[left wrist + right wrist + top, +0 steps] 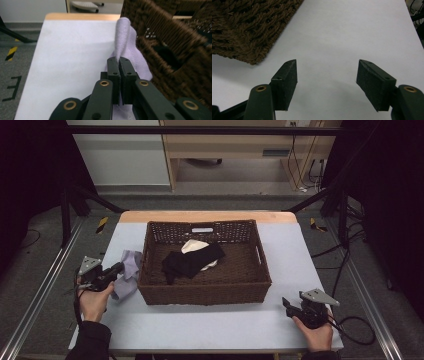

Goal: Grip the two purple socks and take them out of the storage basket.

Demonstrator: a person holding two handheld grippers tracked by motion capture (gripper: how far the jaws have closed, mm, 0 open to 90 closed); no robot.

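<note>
The left gripper (119,60) has its jaws clamped on a fold of the lilac cloth (130,47), which sits on the table just outside the left wall of the wicker basket (205,292), pressed up against the weave. The likeliest trouble starts there: the bite takes in only a thin ridge of soft knit, so if the cloth is lifted quickly the fabric could slide out of the pads and drop back beside the basket instead of into it. A second risk is the rough weave of that wall; a trailing end dragged up along it could snag on the strands or catch on the rim, and a pull would then tug the basket across the white table top (210,325). The hanging length may also fall half in and half out if it is let go too near the wall. The right gripper (327,75) hovers near the basket's front right corner with its jaws apart and nothing between them, so it offers no steadying hold. Counted: one basket, one lilac cloth outside it, one black garment (192,260) inside it, and one pale piece (192,246) under that, though it is too covered to say whether it is one item or two; two grippers.
</note>
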